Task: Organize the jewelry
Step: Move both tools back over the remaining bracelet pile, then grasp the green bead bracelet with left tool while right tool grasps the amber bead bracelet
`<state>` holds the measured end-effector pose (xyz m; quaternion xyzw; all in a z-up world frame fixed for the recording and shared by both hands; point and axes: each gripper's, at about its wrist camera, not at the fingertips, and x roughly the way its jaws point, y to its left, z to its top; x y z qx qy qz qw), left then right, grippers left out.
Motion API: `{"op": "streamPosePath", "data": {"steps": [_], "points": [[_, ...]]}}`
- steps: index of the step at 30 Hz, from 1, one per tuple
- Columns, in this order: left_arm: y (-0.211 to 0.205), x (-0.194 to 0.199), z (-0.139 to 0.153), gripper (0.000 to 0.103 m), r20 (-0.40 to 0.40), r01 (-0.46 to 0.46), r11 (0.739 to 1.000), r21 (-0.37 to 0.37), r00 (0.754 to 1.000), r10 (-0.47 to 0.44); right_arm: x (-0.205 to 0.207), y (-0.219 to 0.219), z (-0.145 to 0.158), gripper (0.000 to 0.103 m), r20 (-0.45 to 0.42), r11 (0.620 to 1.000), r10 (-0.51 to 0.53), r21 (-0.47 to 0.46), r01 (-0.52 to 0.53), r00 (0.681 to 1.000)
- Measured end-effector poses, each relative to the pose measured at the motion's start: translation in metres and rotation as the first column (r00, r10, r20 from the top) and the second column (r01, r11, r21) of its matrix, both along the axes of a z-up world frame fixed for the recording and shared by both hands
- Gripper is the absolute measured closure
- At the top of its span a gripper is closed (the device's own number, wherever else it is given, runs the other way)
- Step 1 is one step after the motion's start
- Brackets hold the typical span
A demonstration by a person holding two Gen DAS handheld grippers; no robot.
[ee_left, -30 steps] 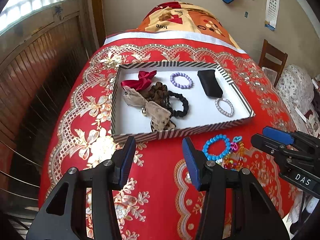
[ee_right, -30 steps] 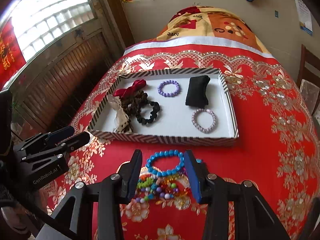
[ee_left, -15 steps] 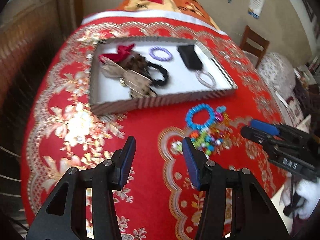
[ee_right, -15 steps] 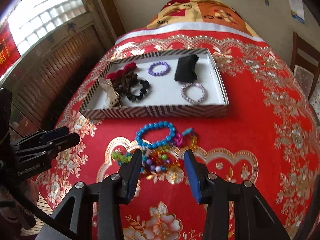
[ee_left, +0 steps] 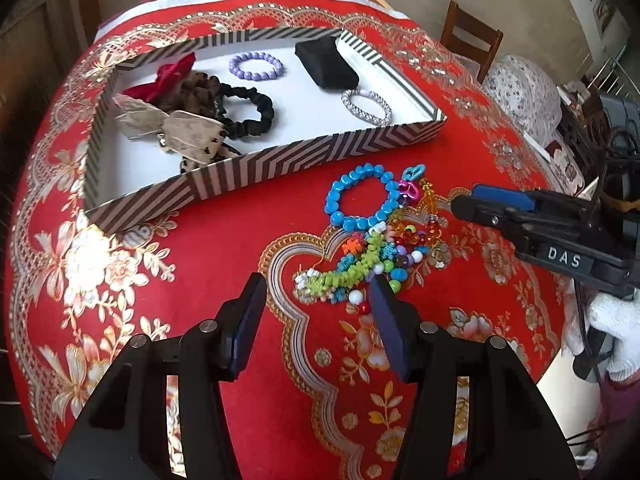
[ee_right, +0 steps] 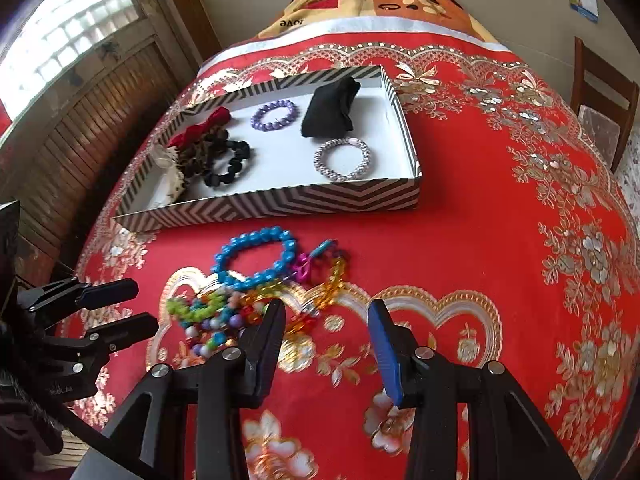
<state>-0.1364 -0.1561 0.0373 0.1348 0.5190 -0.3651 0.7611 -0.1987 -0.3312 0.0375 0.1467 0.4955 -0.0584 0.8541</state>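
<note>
Both grippers dropped toward the pile [ee_left: 372,236] beside the tray [ee_left: 280,164]; left gripper [ee_left: 316,312] widened, right gripper [ee_right: 326,332] unclenched, both empty; pickup looked next.

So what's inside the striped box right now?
The box holds a purple bead bracelet, a black pouch, a silver bracelet, a black scrunchie, a red bow and a beige bow. The bows hide what lies under them.

Daylight admitted through the window [ee_right: 68,40], glare seen on gold embroidery, edges bent by fisheye, corners darkened, beads slightly blurred.
</note>
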Motion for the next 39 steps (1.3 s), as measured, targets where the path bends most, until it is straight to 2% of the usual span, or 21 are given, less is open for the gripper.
{"op": "streamPosePath", "data": {"steps": [8, 13, 18, 19, 21, 24, 27, 29, 32, 39], "points": [[-0.015, 0.004, -0.009, 0.050, 0.009, 0.056, 0.997, 0.054, 0.998, -0.056, 0.023, -0.006, -0.016, 0.062, -0.020, 1.000, 0.030, -0.004, -0.030, 0.999], [-0.018, 0.002, -0.012, 0.050, -0.007, 0.101, 0.993, 0.063, 0.995, -0.101, 0.030, -0.006, -0.020, 0.062, -0.025, 0.999, 0.045, -0.009, -0.046, 0.999], [-0.022, 0.006, -0.019, 0.050, -0.034, 0.097, 0.993, 0.070, 0.995, -0.095, 0.035, -0.006, -0.023, 0.062, -0.025, 0.998, 0.055, -0.016, -0.056, 0.998], [-0.022, 0.009, -0.020, 0.051, -0.047, 0.091, 0.994, 0.068, 0.995, -0.088, 0.035, -0.006, -0.023, 0.063, -0.023, 0.998, 0.057, -0.022, -0.057, 0.998], [-0.021, 0.013, -0.021, 0.061, -0.062, 0.082, 0.995, 0.055, 0.995, -0.078, 0.036, -0.006, -0.023, 0.069, -0.020, 0.998, 0.056, -0.039, -0.057, 0.998], [-0.021, 0.016, -0.021, 0.080, -0.072, 0.075, 0.996, 0.052, 0.995, -0.071, 0.037, -0.007, -0.023, 0.077, -0.012, 0.997, 0.063, -0.045, -0.063, 0.998], [-0.020, 0.019, -0.020, 0.082, -0.078, 0.050, 0.998, 0.041, 0.996, -0.046, 0.038, -0.007, -0.023, 0.086, 0.000, 0.997, 0.073, -0.037, -0.073, 0.997], [-0.016, 0.023, -0.016, 0.090, -0.093, 0.024, 1.000, 0.013, 0.995, -0.022, 0.037, -0.006, -0.022, 0.091, 0.004, 0.997, 0.074, -0.034, -0.074, 0.997], [-0.010, 0.026, -0.008, 0.092, -0.091, -0.005, 1.000, -0.010, 0.996, 0.004, 0.031, -0.007, -0.016, 0.097, 0.032, 0.997, 0.071, -0.020, -0.071, 0.997], [0.003, 0.032, 0.006, 0.092, -0.104, -0.059, 0.996, -0.060, 0.993, 0.052, 0.021, -0.011, 0.008, 0.097, 0.082, 0.998, 0.061, -0.010, -0.060, 0.995]]}}
